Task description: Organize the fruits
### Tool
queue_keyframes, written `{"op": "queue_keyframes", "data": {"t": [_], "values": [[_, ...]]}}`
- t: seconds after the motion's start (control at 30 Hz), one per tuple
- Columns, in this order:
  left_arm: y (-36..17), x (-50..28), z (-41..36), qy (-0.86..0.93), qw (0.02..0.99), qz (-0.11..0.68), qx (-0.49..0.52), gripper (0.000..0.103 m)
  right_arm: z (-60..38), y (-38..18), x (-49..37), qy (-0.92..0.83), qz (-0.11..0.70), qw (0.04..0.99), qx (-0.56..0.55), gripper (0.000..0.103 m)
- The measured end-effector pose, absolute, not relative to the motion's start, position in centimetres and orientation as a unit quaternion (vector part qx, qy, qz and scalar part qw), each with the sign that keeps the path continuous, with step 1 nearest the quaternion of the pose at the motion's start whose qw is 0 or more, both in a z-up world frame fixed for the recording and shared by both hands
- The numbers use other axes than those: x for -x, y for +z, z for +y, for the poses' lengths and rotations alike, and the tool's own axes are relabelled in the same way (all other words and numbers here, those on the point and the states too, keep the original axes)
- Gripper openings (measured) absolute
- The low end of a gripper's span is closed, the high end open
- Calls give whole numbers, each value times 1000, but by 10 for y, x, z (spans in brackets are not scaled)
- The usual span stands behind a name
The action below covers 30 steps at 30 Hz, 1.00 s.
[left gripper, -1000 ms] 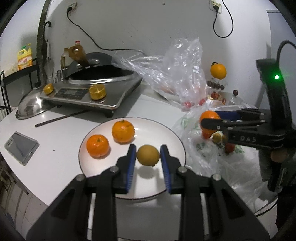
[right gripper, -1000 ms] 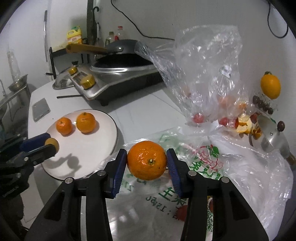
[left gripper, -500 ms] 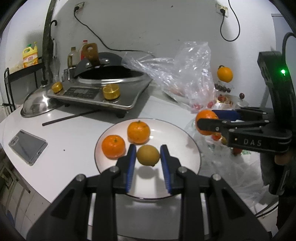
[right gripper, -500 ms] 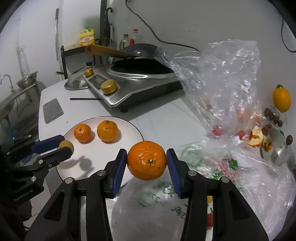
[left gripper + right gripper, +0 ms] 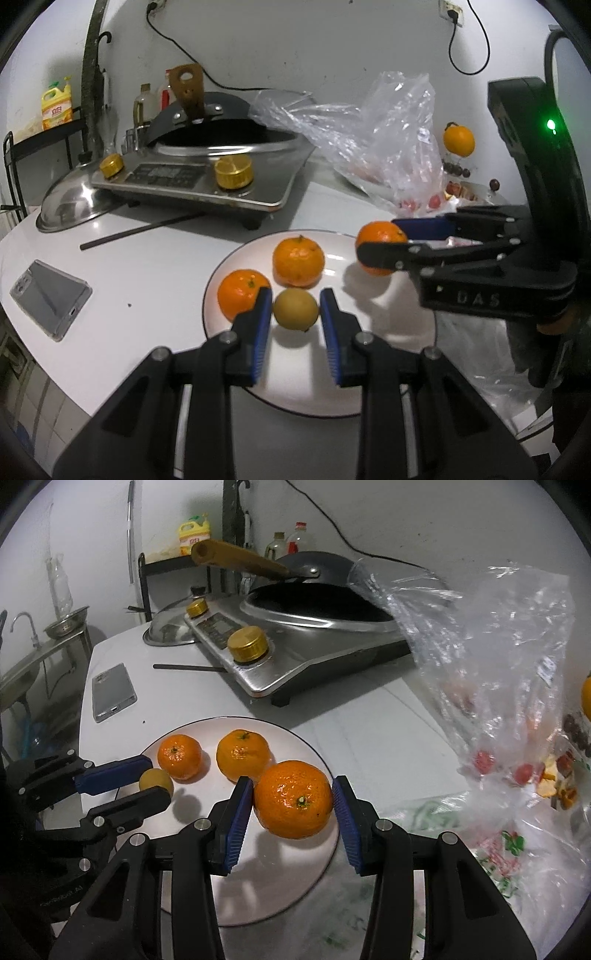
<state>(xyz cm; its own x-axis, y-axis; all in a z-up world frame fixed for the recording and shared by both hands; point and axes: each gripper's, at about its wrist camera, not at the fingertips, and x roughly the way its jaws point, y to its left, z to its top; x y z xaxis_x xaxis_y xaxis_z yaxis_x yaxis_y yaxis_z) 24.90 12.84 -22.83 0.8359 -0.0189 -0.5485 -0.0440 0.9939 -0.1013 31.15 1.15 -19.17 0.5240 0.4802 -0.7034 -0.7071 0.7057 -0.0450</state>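
- Fruit goes on the plate [image 5: 317, 760], so your right gripper [image 5: 293, 799] grips its large orange [image 5: 293, 799] above the right rim.
- Your left gripper [image 5: 295, 310] clasps the yellow-brown fruit [image 5: 295, 309] near two oranges [image 5: 298, 261] already resting there.

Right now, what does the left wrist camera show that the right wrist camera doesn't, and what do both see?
Only the left wrist view shows wall sockets and the right gripper's green light. Only the right wrist view shows a tap and a steel bowl at far left. Both show the plate with two oranges on it, the yellowish fruit in the left gripper, the big orange in the right gripper, the stove and the phone.
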Motion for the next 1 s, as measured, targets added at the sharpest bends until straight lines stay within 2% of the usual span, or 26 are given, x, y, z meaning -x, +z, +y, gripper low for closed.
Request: {"op": "queue_keyframes", "data": {"t": [0.33,1.0], "values": [[-232,-262,130,1,955,292,50,27,24,-215,-322,351,372,841,177,47],[-244,-281,121,-1,949,313,27,28,22,-219,-331,362,381,834,169,49]]}}
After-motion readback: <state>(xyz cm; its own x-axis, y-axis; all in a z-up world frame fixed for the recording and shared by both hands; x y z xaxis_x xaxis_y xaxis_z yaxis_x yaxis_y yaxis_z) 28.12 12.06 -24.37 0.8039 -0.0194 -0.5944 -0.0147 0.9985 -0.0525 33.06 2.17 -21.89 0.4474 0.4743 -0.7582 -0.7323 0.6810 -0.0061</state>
